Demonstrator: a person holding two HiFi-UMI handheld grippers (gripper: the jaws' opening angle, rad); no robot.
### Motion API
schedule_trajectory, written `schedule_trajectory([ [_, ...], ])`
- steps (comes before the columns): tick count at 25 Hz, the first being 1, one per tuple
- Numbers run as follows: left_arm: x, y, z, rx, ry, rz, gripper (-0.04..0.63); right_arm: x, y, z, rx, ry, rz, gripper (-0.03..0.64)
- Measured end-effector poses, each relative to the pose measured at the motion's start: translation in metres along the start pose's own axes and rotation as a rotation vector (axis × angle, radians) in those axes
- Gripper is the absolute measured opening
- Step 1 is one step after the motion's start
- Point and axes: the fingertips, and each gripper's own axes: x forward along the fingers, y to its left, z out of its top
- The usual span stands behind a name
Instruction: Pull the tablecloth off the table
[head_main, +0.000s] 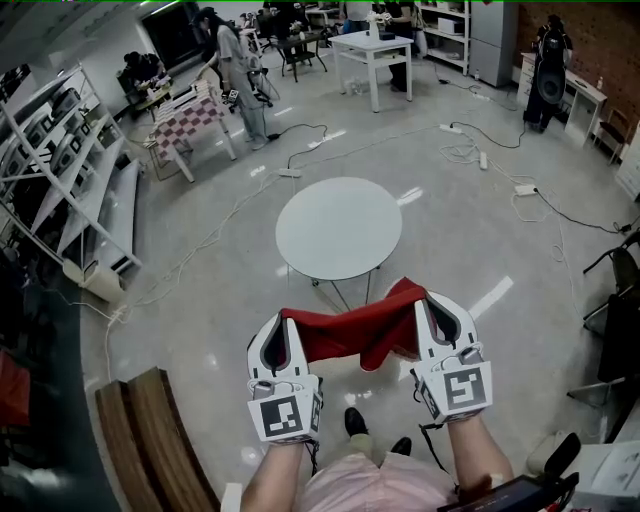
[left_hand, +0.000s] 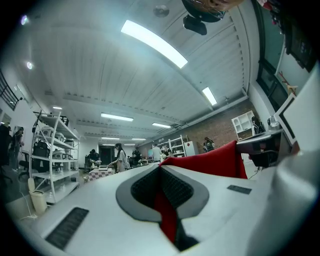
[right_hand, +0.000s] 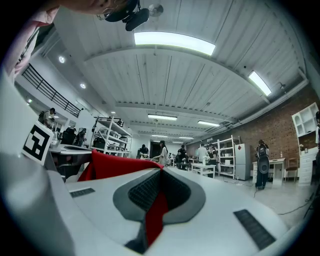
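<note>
The red tablecloth (head_main: 362, 327) hangs stretched between my two grippers, off the round white table (head_main: 338, 227), whose top is bare. My left gripper (head_main: 287, 320) is shut on the cloth's left corner, and red fabric (left_hand: 167, 215) shows pinched between its pads. My right gripper (head_main: 428, 300) is shut on the right corner, with a red strip (right_hand: 156, 215) caught between its pads too. Both grippers are held up in front of me, nearer than the table, and the cloth sags in the middle. More of the cloth (left_hand: 215, 161) shows beyond the left jaws and, as red folds (right_hand: 112, 165), beyond the right jaws.
A wooden bench (head_main: 150, 430) stands at my lower left. White shelving (head_main: 60, 170) lines the left wall. Cables (head_main: 470, 150) run over the floor beyond the table. A person (head_main: 235, 70) stands by a checkered table (head_main: 190, 120), and a white square table (head_main: 375, 50) stands farther back.
</note>
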Motion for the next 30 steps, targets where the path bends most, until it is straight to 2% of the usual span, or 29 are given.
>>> schedule_trajectory([
  [5, -0.011, -0.01, 0.008, -0.008, 0.01, 0.007, 0.031, -0.018, -0.006, 0.003, 0.007, 0.021, 0.0, 0.021],
  [20, -0.058, -0.048, -0.016, -0.015, 0.043, 0.014, 0.031, -0.075, -0.013, -0.023, 0.014, 0.043, 0.009, 0.021],
  [30, -0.071, -0.057, 0.005, -0.009, 0.031, 0.013, 0.031, -0.093, -0.017, -0.003, 0.004, 0.028, 0.003, 0.021],
])
